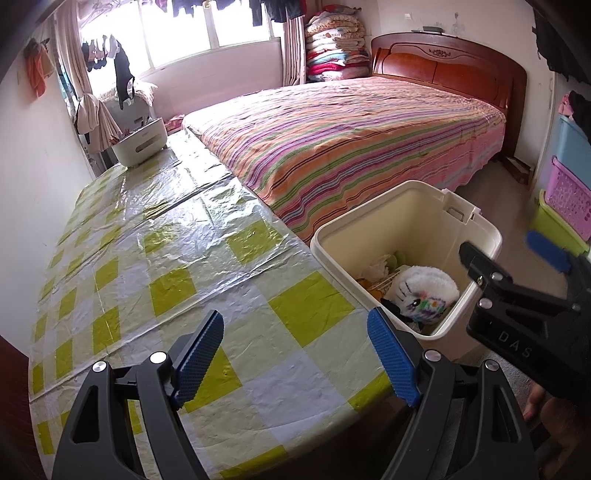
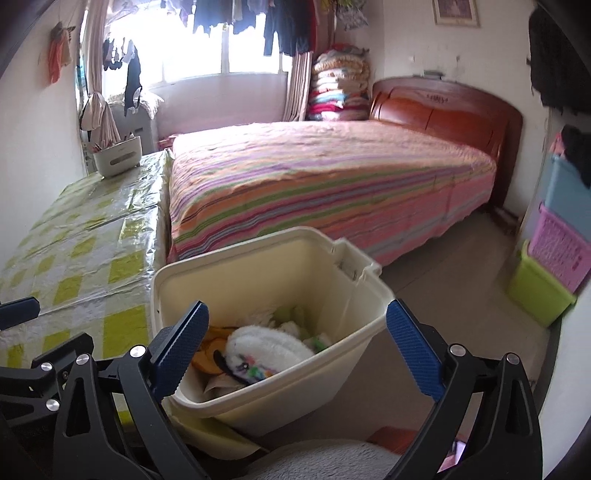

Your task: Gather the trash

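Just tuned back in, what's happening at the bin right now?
Both grippers are open and hold nothing. The right gripper hovers over the cream bin, which already holds a white plush toy and other scraps. The left gripper sits above the checked tablecloth, where only a small white caddy stands at the far end.

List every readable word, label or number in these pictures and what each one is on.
"DAS": raised letters on the black body of the right gripper, seen from the left wrist.
Small mark on the white slotted tub on the checked tablecloth: too small to read.
Framed picture on the wall: too blurred to read.
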Demonstrator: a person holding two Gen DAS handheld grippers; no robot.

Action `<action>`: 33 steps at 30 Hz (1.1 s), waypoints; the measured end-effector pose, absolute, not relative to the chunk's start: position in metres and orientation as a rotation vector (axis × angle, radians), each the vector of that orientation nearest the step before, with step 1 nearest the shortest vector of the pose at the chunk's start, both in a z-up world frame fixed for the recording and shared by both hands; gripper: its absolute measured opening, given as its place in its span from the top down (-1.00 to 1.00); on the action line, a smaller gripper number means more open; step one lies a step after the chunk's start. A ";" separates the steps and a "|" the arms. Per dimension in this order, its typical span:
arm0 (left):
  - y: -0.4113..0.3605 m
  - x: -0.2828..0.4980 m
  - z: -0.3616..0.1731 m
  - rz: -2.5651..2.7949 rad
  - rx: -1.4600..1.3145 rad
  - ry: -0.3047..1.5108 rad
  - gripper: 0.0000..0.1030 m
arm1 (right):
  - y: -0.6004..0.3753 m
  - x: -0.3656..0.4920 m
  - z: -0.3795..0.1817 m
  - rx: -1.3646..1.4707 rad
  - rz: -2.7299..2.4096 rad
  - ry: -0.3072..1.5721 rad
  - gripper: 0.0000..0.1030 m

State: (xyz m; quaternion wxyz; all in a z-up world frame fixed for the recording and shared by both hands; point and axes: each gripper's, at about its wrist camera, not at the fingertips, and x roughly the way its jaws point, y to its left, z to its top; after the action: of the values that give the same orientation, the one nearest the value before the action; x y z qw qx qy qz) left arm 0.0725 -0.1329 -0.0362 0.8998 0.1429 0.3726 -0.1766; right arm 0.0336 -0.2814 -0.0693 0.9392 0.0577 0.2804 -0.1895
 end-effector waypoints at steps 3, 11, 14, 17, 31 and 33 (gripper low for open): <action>-0.133 0.073 -0.037 -0.367 0.297 0.776 -0.52 | -0.278 0.034 -0.063 0.096 -0.385 0.558 -0.87; -0.133 0.074 -0.038 -0.365 0.298 0.779 -0.51 | -0.278 0.036 -0.069 0.116 -0.371 0.576 -0.87; -0.134 0.074 -0.038 -0.367 0.300 0.782 -0.51 | -0.279 0.037 -0.069 0.118 -0.368 0.577 -0.87; -0.134 0.073 -0.039 -0.369 0.306 0.784 -0.52 | -0.278 0.035 -0.069 0.113 -0.369 0.578 -0.87; -0.138 0.071 -0.042 -0.373 0.320 0.795 -0.51 | -0.273 0.035 -0.068 0.082 -0.395 0.585 -0.87; -0.138 0.071 -0.042 -0.374 0.322 0.798 -0.52 | -0.272 0.037 -0.067 0.076 -0.394 0.588 -0.87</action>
State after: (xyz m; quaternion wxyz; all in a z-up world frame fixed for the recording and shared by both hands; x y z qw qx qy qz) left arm 0.0709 -0.1385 -0.0422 0.8920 0.1551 0.3843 -0.1805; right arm 0.0375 -0.2720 -0.0668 0.9374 0.0372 0.2876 -0.1927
